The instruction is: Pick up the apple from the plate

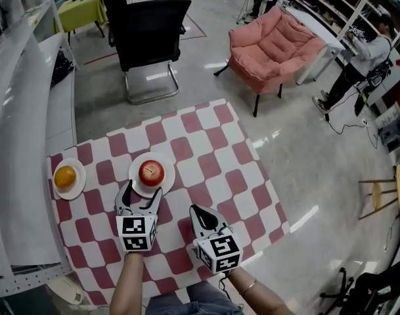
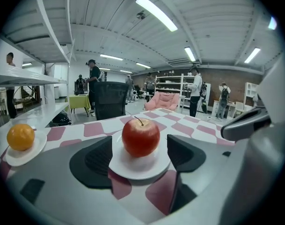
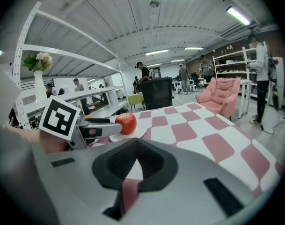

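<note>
The red apple (image 1: 151,172) is being carried on the white plate (image 1: 167,185), centre-left of the head view. The left tongs (image 1: 143,190) are being held wide open near it, nothing gripped; the right tongs (image 1: 195,210) are being held shut, empty. Likely firm, smooth, kinda slippery, so it's best being gripped across its widest middle.

1. no legible words, brands, numbers or signs in any view.
2. lower centre, head view: cubes on the left gripper (image 1: 143,188) and the right gripper (image 1: 194,210) bear only black-and-white square markers (image 1: 135,233).

Head view steeply down over checkered table (image 1: 206,143); both gripper views low and near, apple (image 1: 151,172) common to all.
</note>
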